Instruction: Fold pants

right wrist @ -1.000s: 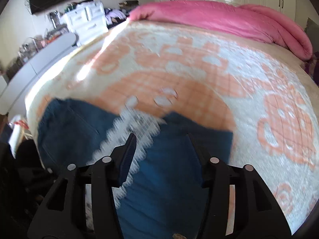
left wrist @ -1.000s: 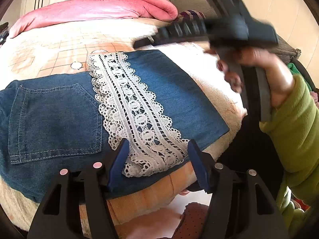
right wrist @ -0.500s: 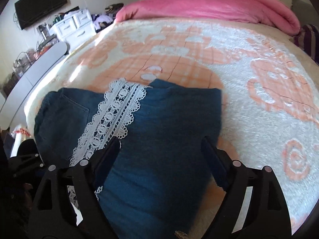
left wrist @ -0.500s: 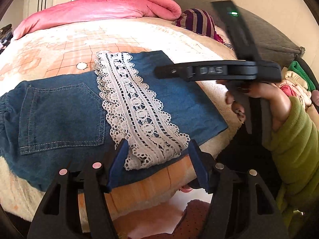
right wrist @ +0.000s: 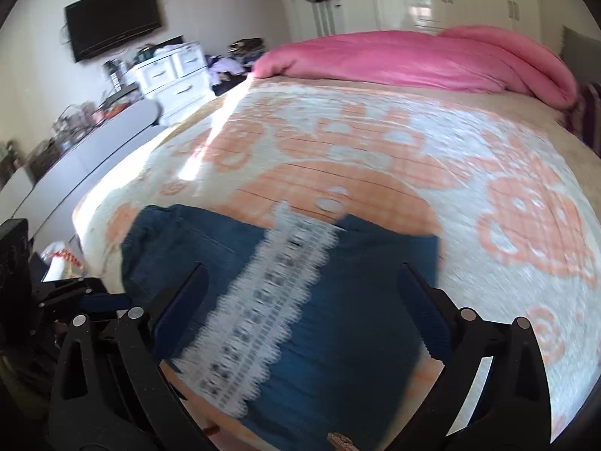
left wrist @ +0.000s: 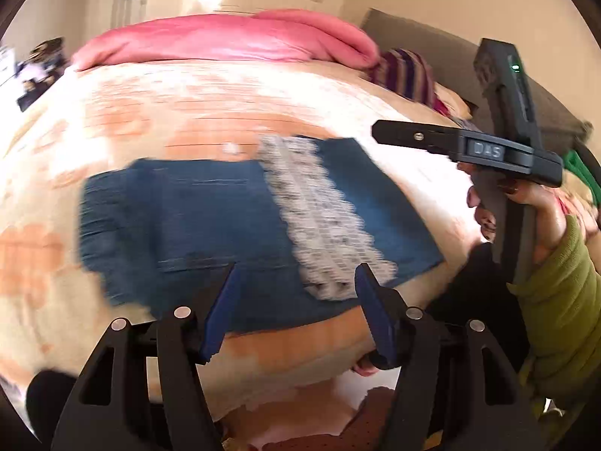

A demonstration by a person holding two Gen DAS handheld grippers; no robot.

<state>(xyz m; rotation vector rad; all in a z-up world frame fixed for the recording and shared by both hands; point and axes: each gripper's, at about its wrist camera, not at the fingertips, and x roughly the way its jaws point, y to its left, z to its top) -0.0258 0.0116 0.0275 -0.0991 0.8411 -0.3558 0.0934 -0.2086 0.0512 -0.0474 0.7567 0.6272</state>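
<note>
Blue denim pants (left wrist: 195, 218) lie folded flat on the bed near its front edge, with a white lace band (left wrist: 319, 218) running across them. My left gripper (left wrist: 296, 300) is open and empty, held above the bed's front edge just short of the pants. The pants (right wrist: 357, 300) and the lace band (right wrist: 270, 300) also show in the right wrist view. My right gripper (right wrist: 300, 308) is open wide and empty, hovering over the pants; it also shows at the right of the left wrist view (left wrist: 379, 129).
The bed carries an orange and white patterned blanket (right wrist: 413, 143). A pink duvet (right wrist: 394, 60) lies at the far end, striped cloth (left wrist: 405, 71) beside it. A white drawer unit (right wrist: 172, 71) and a TV (right wrist: 112, 18) stand at the left wall.
Both grippers have drawn back and up from the pants, so more of the bed shows. The right gripper has opened wider. The pants lie unmoved.
</note>
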